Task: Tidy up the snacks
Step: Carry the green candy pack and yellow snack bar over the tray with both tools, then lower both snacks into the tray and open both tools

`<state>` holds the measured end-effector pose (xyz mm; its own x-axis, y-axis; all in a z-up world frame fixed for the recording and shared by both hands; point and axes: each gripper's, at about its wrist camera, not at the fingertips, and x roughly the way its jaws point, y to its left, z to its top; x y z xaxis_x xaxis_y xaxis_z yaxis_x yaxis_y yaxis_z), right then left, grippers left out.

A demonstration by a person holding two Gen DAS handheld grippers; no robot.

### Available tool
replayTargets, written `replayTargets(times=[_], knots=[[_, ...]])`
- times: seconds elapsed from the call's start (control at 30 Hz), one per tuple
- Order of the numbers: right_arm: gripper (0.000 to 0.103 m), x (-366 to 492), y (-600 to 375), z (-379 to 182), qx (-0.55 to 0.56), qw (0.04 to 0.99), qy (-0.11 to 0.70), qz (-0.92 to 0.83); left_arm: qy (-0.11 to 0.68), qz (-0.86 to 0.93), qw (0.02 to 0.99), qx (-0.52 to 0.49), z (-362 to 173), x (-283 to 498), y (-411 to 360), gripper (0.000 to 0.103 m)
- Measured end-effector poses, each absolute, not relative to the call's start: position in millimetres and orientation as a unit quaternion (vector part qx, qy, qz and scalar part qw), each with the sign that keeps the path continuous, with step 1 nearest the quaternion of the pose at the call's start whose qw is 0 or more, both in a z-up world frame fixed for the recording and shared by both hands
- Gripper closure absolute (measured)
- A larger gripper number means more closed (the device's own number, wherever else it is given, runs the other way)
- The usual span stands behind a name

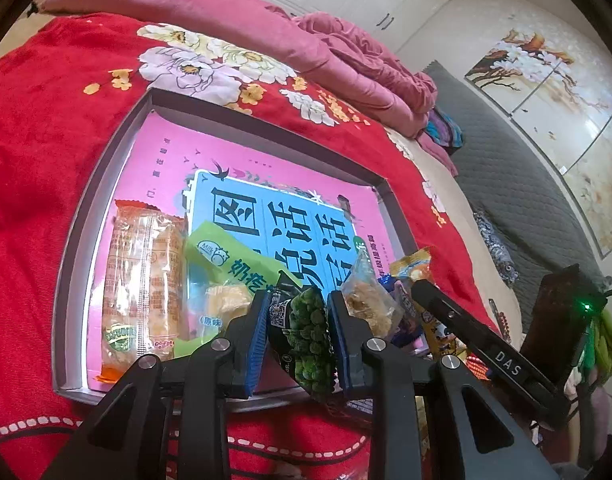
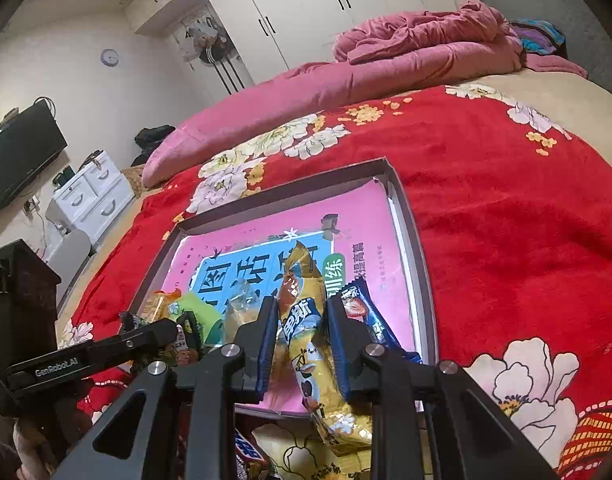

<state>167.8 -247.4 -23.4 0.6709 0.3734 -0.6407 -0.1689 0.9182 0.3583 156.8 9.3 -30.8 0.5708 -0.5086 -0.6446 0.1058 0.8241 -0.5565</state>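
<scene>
**Both claws holding snacks over the box**

The left claw (image 1: 298,320) is clenched on a green pea packet (image 1: 308,344), held at the near edge of the shallow box (image 1: 106,176) on the red bed (image 1: 46,120). The right claw (image 2: 302,344) grips a yellow snack packet (image 2: 306,340) above the same box's near edge. Inside, at near left, lie an orange biscuit packet (image 1: 142,280) and a green milk-snack packet (image 1: 230,260) (overlapping a blue-and-pink printed sheet (image 1: 266,216)).

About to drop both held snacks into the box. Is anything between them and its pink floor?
Left claw holds the pea bag beside packets already lying there. Right claw holds the yellow pack; a blue packet lies just right of it.
</scene>
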Motion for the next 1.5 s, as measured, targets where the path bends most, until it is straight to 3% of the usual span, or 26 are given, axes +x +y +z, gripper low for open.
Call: replayTargets(times=[1.5], knots=[[0.074,172,-232,-26,0.110,0.903,0.382,0.164,0.429,-0.166,0.854,-0.241,-34,160,14,0.072]])
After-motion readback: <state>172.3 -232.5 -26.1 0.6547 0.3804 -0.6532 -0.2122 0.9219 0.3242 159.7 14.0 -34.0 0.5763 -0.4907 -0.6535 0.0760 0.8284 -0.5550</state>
